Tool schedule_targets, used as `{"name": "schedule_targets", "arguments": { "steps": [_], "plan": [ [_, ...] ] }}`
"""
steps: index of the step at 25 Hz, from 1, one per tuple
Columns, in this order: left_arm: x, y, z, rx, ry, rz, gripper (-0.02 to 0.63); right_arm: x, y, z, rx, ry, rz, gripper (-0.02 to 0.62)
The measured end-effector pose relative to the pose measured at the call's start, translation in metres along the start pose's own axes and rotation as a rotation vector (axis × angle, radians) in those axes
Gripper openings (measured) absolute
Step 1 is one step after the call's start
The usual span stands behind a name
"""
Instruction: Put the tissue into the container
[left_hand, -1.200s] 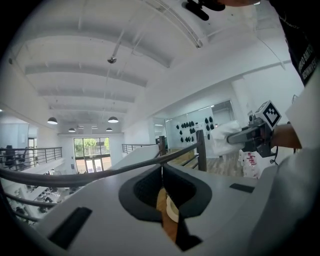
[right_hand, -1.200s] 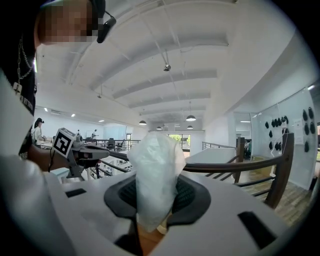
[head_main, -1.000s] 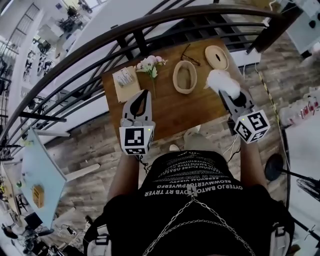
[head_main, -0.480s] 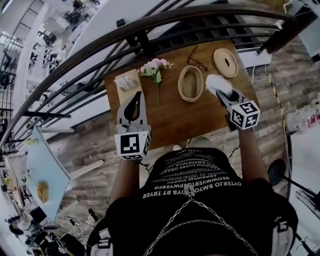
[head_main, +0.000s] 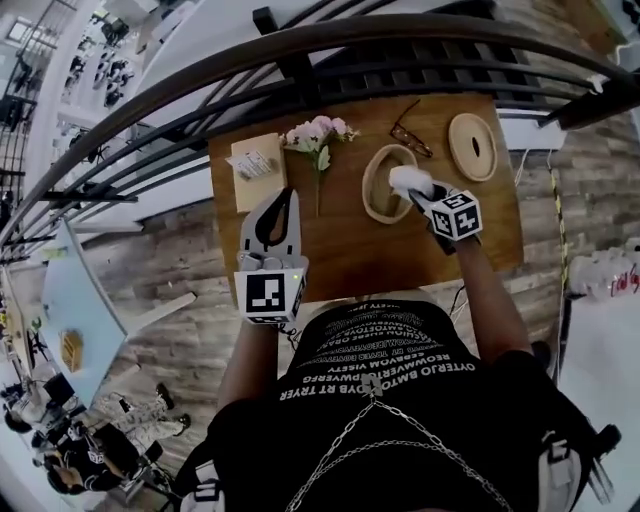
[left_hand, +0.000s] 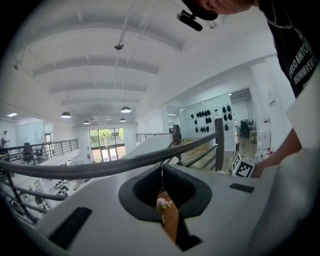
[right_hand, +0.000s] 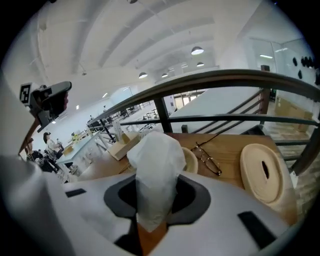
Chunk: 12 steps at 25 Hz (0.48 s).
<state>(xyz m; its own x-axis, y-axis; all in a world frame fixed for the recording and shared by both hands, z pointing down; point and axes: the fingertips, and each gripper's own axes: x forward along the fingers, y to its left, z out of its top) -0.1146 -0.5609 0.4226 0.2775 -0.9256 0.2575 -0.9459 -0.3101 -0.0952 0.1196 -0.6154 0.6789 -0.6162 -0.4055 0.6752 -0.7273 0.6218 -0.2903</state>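
- Two grippers are out over the wooden tabletop (head_main: 350, 245), one in each of the person's hands.
- The right gripper (head_main: 420, 196) is clamped on the white tissue (head_main: 405, 180). In the right gripper view, the tissue (right_hand: 156, 160) is bunched between the pads of the right gripper (right_hand: 156, 192) and puffs out past the tips.
- From the head view, we see the tissue over the right part of the oval wooden container (head_main: 370, 190), near its rim. We cannot tell whether the two touch.
- In the right gripper view, the container (right_hand: 192, 160) peeks out just behind the tissue.
- The left gripper (head_main: 287, 192) hovers over the left half of the tabletop, well apart from the container. In its own view, the left gripper (left_hand: 161, 169) has its jaws meeting tip to tip with nothing between them.
- A round wooden lid (head_main: 472, 146) with a slot lies near the far right corner, apart from the container.
- A pair of glasses (head_main: 410, 136) lies on the far side, between the lid and the container.
- Pink flowers (head_main: 318, 133) lie left of the container, and a tan box (head_main: 262, 185) sits further left.
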Motion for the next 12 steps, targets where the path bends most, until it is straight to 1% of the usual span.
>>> {"name": "schedule_targets", "arguments": {
  "steps": [3,7,10,12],
  "plan": [
    [0.009,0.003,-0.011,-0.012,0.032,0.025,0.031,0.029,-0.002,-0.013,-0.018,0.086,0.052,0.110],
    [0.012,0.006,-0.024,-0.031,0.070,0.060,0.031,0.059,0.005,-0.035,-0.045,0.267,0.140,0.112],
    [0.010,0.008,-0.031,-0.039,0.092,0.083,0.031,0.076,0.012,-0.048,-0.076,0.392,0.176,0.112],
    [0.006,0.008,-0.034,-0.041,0.101,0.094,0.031,0.085,0.012,-0.055,-0.086,0.477,0.167,0.115]
  ]
}}
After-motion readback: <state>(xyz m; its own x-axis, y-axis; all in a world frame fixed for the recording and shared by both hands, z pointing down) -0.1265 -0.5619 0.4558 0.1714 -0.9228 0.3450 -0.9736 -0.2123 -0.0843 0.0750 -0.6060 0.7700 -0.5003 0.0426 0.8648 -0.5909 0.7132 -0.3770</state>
